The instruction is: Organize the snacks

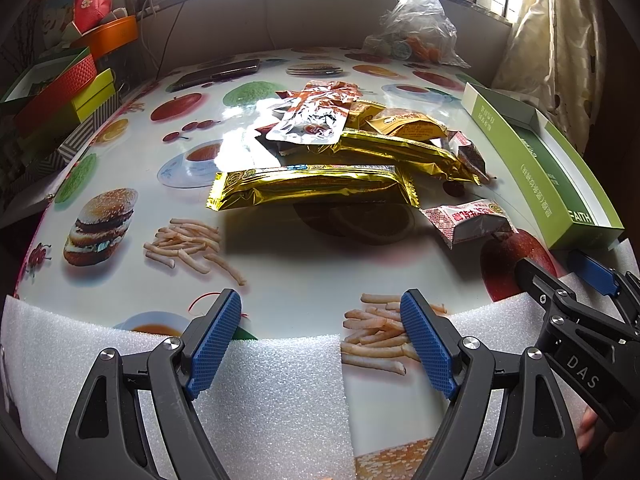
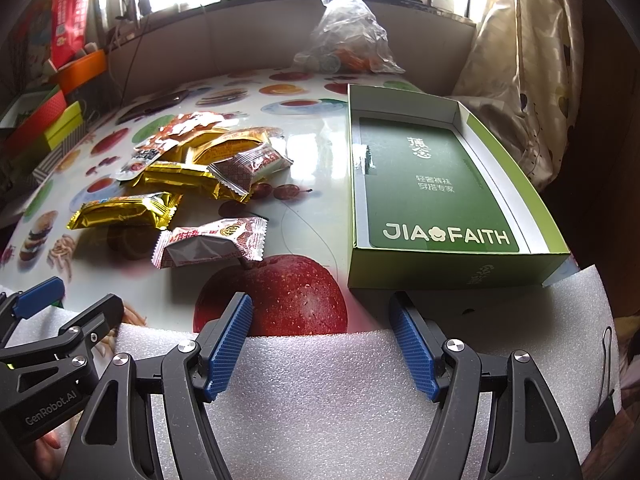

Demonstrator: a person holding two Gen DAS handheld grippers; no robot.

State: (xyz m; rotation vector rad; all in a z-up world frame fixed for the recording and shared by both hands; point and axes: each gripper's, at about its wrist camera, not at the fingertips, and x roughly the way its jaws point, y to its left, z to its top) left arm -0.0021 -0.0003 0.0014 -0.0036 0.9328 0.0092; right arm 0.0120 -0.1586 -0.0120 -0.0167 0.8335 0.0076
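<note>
A heap of snack packets lies mid-table: long gold packets, a silver and red pouch, and red-and-white wrapped sweets. An open green box stands at the right, with nothing loose inside. My left gripper is open over the near table edge, short of the heap, holding nothing. My right gripper is open too, hovering at the near edge in front of the green box and empty. Each gripper shows in the other's view.
White foam sheets cover the near table edge. A clear plastic bag sits at the back by the window. Coloured boxes stack at the left. A dark flat device lies at the back left. A curtain hangs at the right.
</note>
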